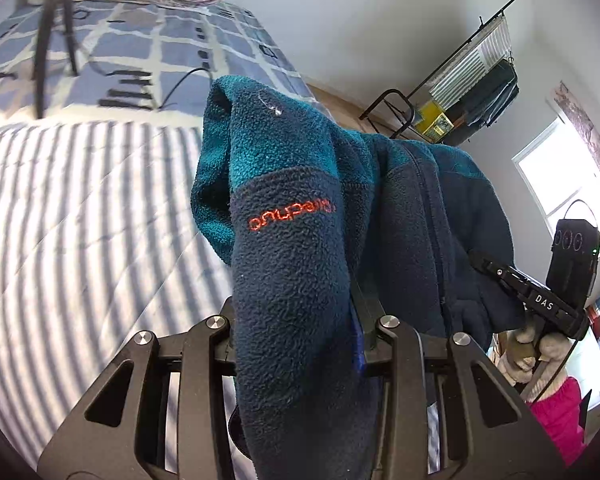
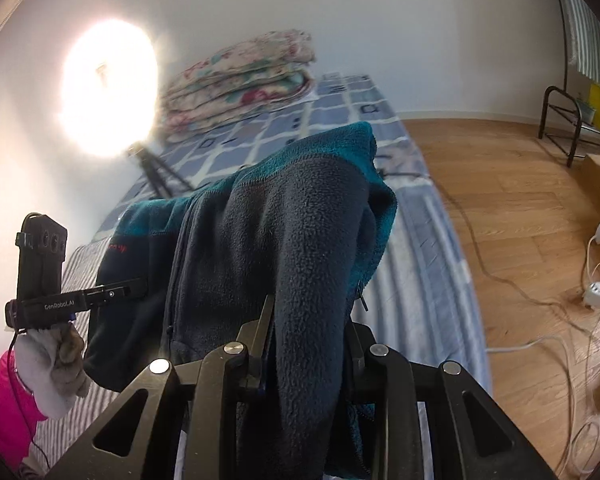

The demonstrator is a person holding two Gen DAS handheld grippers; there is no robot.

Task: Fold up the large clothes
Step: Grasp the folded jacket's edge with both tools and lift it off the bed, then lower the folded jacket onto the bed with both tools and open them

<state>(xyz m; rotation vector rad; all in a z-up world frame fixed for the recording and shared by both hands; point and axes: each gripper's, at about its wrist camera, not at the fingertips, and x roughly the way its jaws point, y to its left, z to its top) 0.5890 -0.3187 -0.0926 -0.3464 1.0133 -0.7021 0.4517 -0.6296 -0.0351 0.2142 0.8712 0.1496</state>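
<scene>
A navy and teal fleece jacket (image 1: 292, 264) with an orange logo hangs in the air above the bed, stretched between both grippers. My left gripper (image 1: 296, 312) is shut on one bunched fold of it, and the fabric drapes over the jaws and hides the fingertips. In the right wrist view the jacket (image 2: 300, 240) drapes the same way over my right gripper (image 2: 308, 320), which is shut on it. Each view shows the other gripper at the side: the right gripper (image 1: 496, 270) and the left gripper (image 2: 134, 288) each pinch an edge of the fleece. Gloved hands hold both.
Below lies a bed with a blue-striped cover (image 1: 80, 220) and a checked sheet (image 1: 140, 40). A folded floral quilt (image 2: 244, 76) and a tripod (image 1: 48, 40) are at its far end. A clothes rack (image 1: 472, 92) stands beyond. Cables (image 2: 540, 300) run over the wood floor (image 2: 500, 180).
</scene>
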